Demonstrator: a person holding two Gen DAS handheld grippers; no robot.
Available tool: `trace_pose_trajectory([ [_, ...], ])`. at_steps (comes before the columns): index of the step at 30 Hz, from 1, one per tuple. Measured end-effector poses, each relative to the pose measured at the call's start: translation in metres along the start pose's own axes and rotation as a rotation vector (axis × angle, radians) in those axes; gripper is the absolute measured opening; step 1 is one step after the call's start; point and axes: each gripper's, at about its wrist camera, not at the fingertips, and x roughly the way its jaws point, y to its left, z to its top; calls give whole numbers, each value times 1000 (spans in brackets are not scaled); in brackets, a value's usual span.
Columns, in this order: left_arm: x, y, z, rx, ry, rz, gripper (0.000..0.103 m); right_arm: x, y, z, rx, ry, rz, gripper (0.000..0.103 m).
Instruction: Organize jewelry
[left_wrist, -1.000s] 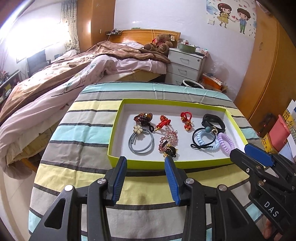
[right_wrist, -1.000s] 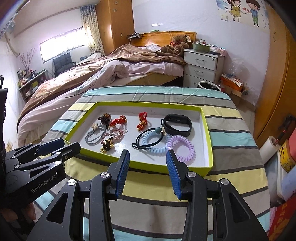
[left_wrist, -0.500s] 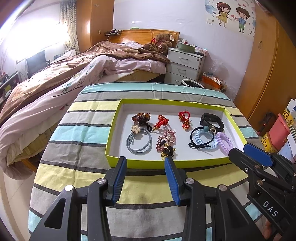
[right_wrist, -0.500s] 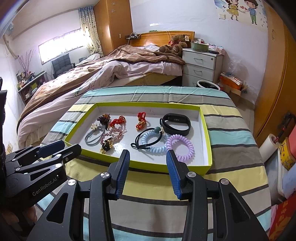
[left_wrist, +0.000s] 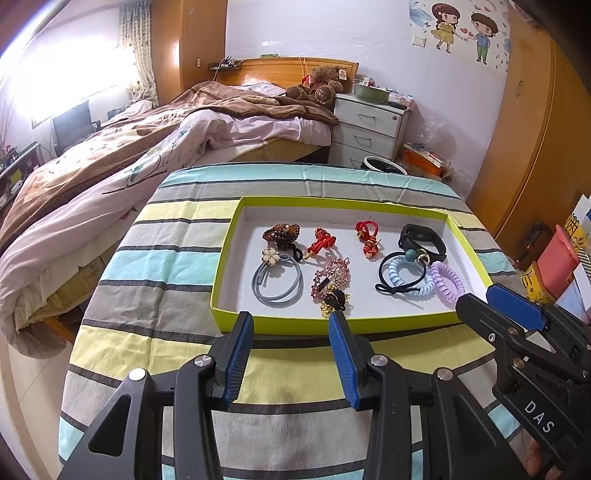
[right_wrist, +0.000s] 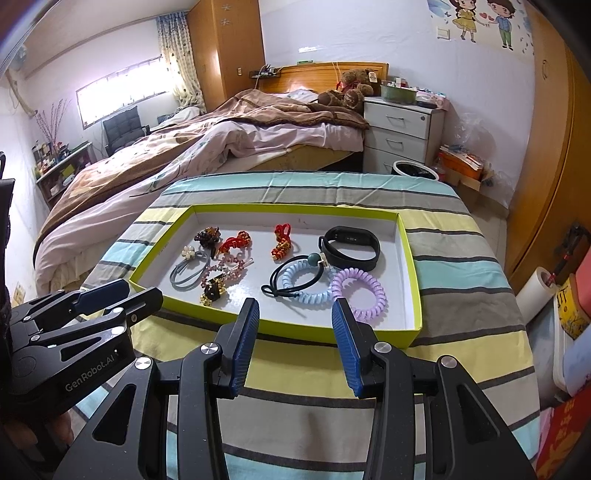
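both tongs (left_wrist: 291, 321) (right_wrist: 294, 308) wide open, empty, short of tray (right_wrist: 332, 334).

Left wrist cam sits low over the striped bench (left_wrist: 155, 258), near edge, looking forward and slightly down past its own gripper (left_wrist: 291, 325) at the tray (left_wrist: 221, 280) — close range. Right wrist cam, same height and heading, is offset right. Both share tray (right_wrist: 415, 295), bed (right_wrist: 221, 147) and nightstand (right_wrist: 402, 129); each catches the other gripper at frame edge.
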Motion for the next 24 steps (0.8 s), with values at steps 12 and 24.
trace_pose_trajectory([
  [12, -3, 1, -1, -2, 0, -1, 42, -1, 1, 0, 0, -3, 0, 42],
  [24, -4, 0, -1, -1, 3, 2, 42, -3, 1, 0, 2, -4, 1, 42],
])
